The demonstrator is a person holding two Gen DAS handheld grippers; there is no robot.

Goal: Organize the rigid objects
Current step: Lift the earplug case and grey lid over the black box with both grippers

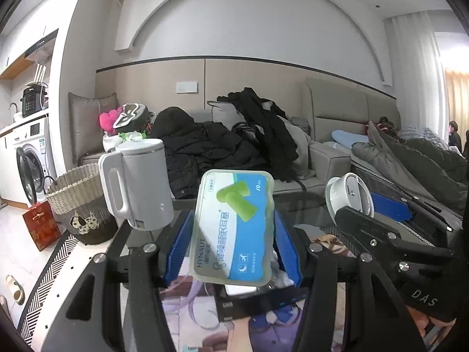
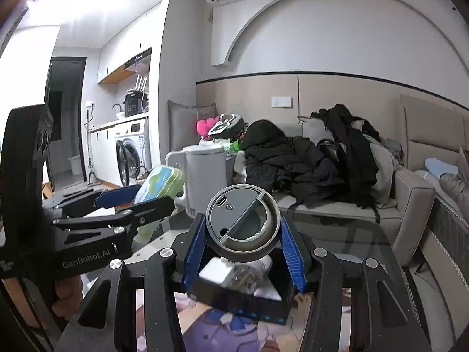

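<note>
My left gripper (image 1: 231, 228) is shut on a translucent earplug box (image 1: 233, 226) with a blue, white and green label, held upright above the glass table (image 1: 302, 205). The box also shows in the right wrist view (image 2: 158, 184), with the left gripper (image 2: 123, 205) around it. My right gripper (image 2: 241, 234) is shut on a round grey device (image 2: 241, 223) with a grey cap and a port, held above a black box (image 2: 243, 302) holding white items. That device also shows in the left wrist view (image 1: 350, 195).
A grey kettle (image 1: 140, 184) stands on the table's far left; it also shows in the right wrist view (image 2: 205, 182). A woven basket (image 1: 79, 202) and a red bag (image 1: 41, 228) sit on the floor. A sofa (image 1: 322, 158) piled with black clothes lies behind.
</note>
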